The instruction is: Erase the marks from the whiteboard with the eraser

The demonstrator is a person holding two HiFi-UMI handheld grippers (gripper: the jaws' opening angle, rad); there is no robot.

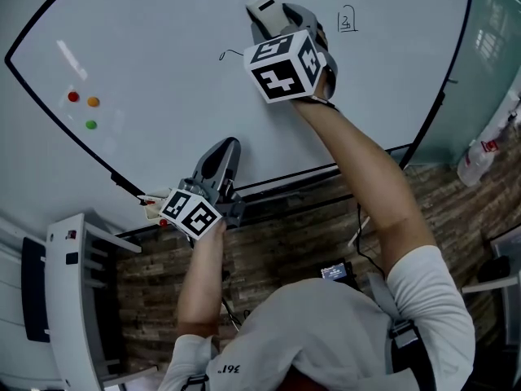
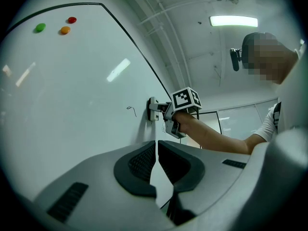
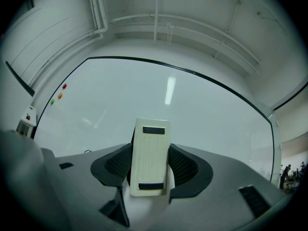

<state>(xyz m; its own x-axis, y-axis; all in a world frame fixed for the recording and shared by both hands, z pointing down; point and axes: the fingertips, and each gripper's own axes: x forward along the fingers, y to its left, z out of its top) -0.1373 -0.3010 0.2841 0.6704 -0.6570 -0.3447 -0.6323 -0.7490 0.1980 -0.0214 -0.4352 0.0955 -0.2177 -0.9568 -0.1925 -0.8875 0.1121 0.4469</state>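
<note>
Eraser [image 3: 150, 158] clamped between jaws of right gripper [image 1: 267, 13], held against whiteboard [image 1: 163, 55] between squiggle mark [image 1: 230, 54] and boxed mark [image 1: 347, 20]. Left gripper [image 2: 156, 163] jaws closed together, empty, near the board's lower edge. Coloured magnets [image 1: 92, 102] well apart at left

1. We see a white whiteboard [image 1: 163, 55] with a black edge and thin black marks [image 1: 347, 20].
2. It carries a red magnet [image 1: 73, 97], an orange magnet [image 1: 94, 102] and a green magnet [image 1: 91, 125].
3. The eraser [image 3: 150, 158] is cream with two dark strips.
4. The left marker cube [image 1: 191, 213] and right marker cube [image 1: 286, 65] carry black-and-white squares.
5. The floor [image 1: 309, 235] shows brown wood planks.
</note>
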